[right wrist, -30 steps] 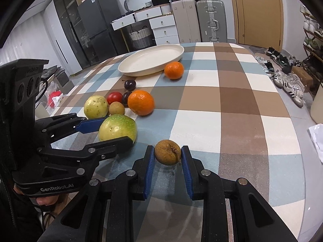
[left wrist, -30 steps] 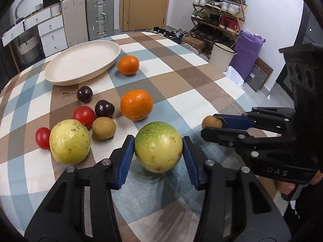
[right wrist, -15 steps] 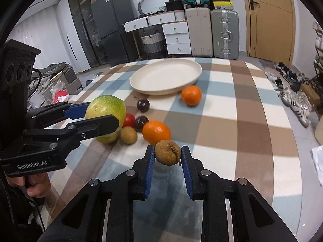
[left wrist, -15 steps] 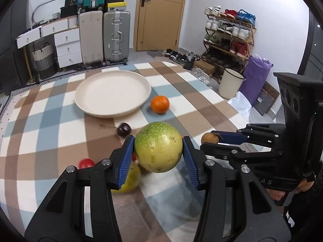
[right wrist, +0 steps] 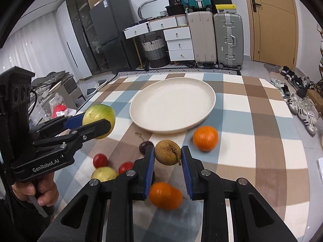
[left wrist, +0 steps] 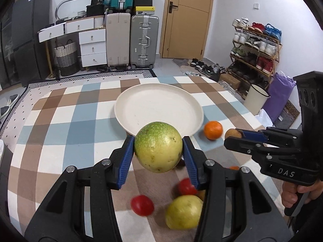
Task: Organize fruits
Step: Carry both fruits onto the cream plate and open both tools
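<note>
Fruit fills both grippers above the worktop (left wrist: pixel 60 125). Left gripper (left wrist: pixel 158 152) clamps a green guava (left wrist: pixel 158 147); right gripper (right wrist: pixel 167 157) clamps a brown pear (right wrist: pixel 167 154). A plate (right wrist: pixel 201 121) sits at 12 o'clock.

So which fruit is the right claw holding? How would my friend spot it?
Find the big cream plate on the checked tablecloth. Just in front of it, the right claw pinches a small fruit above the cloth. It is the only dull brown one, rough-skinned with a little stem, smaller than the orange beside it.
</note>
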`<state>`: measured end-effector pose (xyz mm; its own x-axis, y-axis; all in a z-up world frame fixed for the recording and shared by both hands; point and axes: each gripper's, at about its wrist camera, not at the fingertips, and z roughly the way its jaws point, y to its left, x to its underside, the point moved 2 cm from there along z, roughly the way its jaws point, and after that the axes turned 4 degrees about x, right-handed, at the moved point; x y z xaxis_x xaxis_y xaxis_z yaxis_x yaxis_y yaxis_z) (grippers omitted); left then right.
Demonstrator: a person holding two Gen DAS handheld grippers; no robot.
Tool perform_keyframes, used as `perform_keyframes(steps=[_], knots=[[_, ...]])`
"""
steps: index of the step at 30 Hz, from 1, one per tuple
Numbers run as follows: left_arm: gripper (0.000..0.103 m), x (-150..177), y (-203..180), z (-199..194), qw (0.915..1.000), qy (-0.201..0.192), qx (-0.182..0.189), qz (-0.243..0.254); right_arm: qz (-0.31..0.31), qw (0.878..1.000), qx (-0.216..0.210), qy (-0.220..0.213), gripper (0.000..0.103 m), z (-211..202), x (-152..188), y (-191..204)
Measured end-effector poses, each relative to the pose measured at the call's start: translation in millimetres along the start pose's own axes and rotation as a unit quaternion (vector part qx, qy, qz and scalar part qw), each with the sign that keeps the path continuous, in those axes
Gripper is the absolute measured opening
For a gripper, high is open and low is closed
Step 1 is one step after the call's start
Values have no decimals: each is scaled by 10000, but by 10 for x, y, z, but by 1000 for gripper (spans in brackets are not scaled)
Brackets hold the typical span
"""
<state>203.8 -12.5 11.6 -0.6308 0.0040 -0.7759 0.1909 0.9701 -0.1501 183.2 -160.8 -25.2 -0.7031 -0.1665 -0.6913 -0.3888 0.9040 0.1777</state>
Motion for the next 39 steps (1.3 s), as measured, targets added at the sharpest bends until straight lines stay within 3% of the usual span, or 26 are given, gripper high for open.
perform_keyframes(steps=[14, 20, 29, 39], knots=[[45, -262, 279, 933, 9989, 450, -90, 128, 184, 9987, 190, 434, 27, 971, -467, -153], [45, -271, 266, 1270, 9955, 896, -131, 281, 166, 9974, 217, 665, 27, 1215, -546, -165], [45, -219, 223, 1305, 9931, 1074, -136, 456, 82, 9957, 158, 908, 27, 1226, -516, -126], [45, -21, 130, 1008, 9917, 1150, -147, 550, -14, 9964, 5, 853, 29, 1005, -421, 8]])
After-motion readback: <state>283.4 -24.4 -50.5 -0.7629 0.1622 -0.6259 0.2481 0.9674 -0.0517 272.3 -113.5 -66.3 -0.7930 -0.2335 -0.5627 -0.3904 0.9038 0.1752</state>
